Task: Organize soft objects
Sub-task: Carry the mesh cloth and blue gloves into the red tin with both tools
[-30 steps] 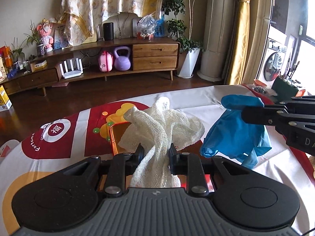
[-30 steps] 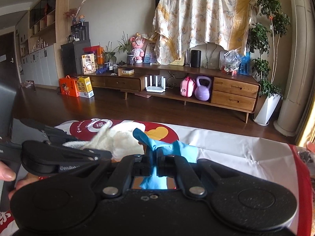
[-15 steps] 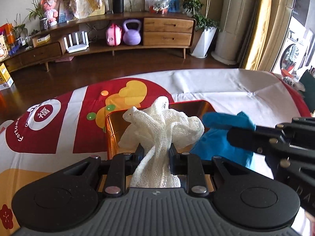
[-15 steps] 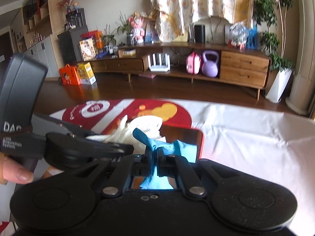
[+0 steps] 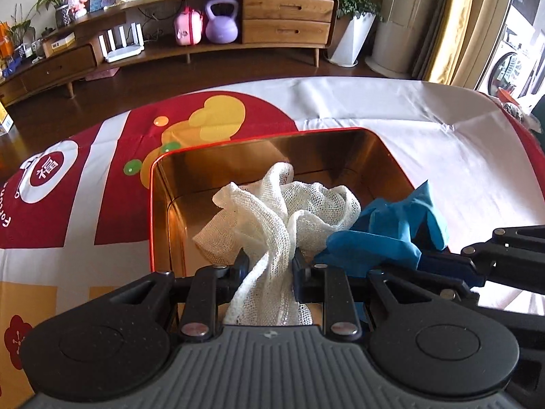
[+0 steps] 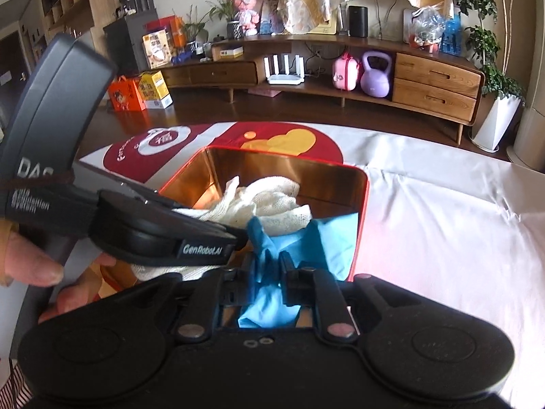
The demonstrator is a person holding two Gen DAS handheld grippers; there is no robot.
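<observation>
My left gripper [image 5: 269, 262] is shut on a white mesh cloth [image 5: 286, 214] and holds it over the open red tin [image 5: 238, 156] with a shiny copper inside. My right gripper [image 6: 269, 266] is shut on a blue glove [image 6: 306, 238], held over the near right part of the same tin [image 6: 361, 184]. The glove [image 5: 391, 231] hangs just right of the cloth in the left wrist view. The cloth [image 6: 262, 204] shows beyond the left gripper's body [image 6: 163, 231] in the right wrist view. Both soft things hang low within the tin's opening.
The tin stands on a table under a white and red printed cloth [image 5: 408, 129]. Beyond the table edge is a wooden floor and a long wooden media unit [image 5: 286, 10] with a purple kettlebell [image 5: 221, 24]. A hand [image 6: 30, 266] holds the left gripper.
Both grippers have tilted down and moved in over the tin. The cloth and glove have come down from above the rim into its opening. Both grips stayed shut.
</observation>
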